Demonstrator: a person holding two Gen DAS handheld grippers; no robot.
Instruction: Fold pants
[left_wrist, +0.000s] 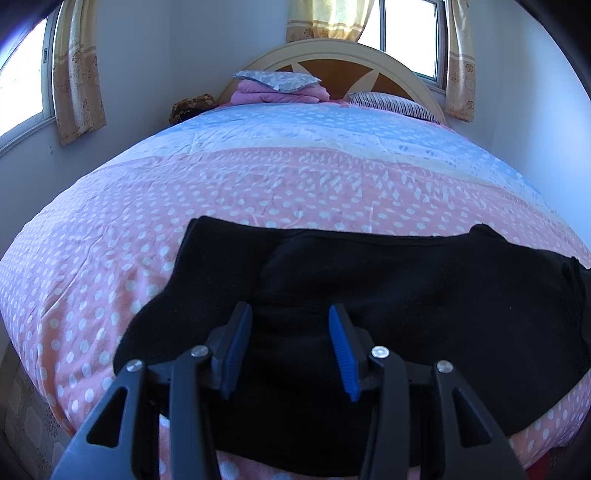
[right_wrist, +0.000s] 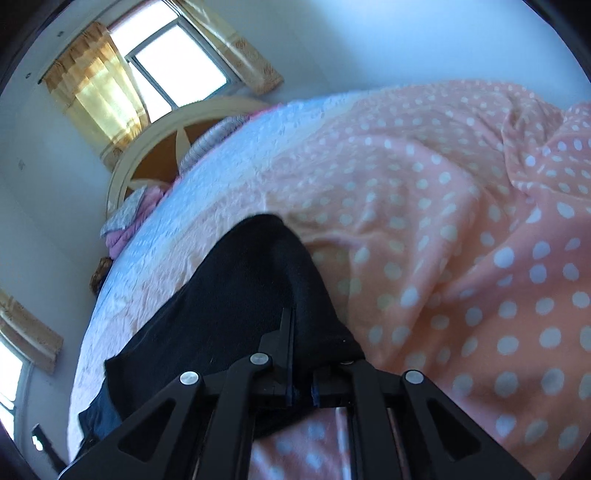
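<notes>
Polka-dot bedspread (left_wrist: 258, 192) fills both frames, black pants (left_wrist: 406, 288) spread across the lower half; left gripper (left_wrist: 290, 354) hovers partly open, right gripper (right_wrist: 295, 354) pinches pants fabric

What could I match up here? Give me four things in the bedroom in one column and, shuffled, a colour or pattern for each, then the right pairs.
Things:
1. pants
2. bedspread
3. pillow
4. curtain

Descriptions:
A. yellowish, hanging at the window
B. striped, lying by the headboard
C. black, spread on the near part of the bed
D. pink with white dots, blue further back

Pairs: 1-C, 2-D, 3-B, 4-A
</notes>
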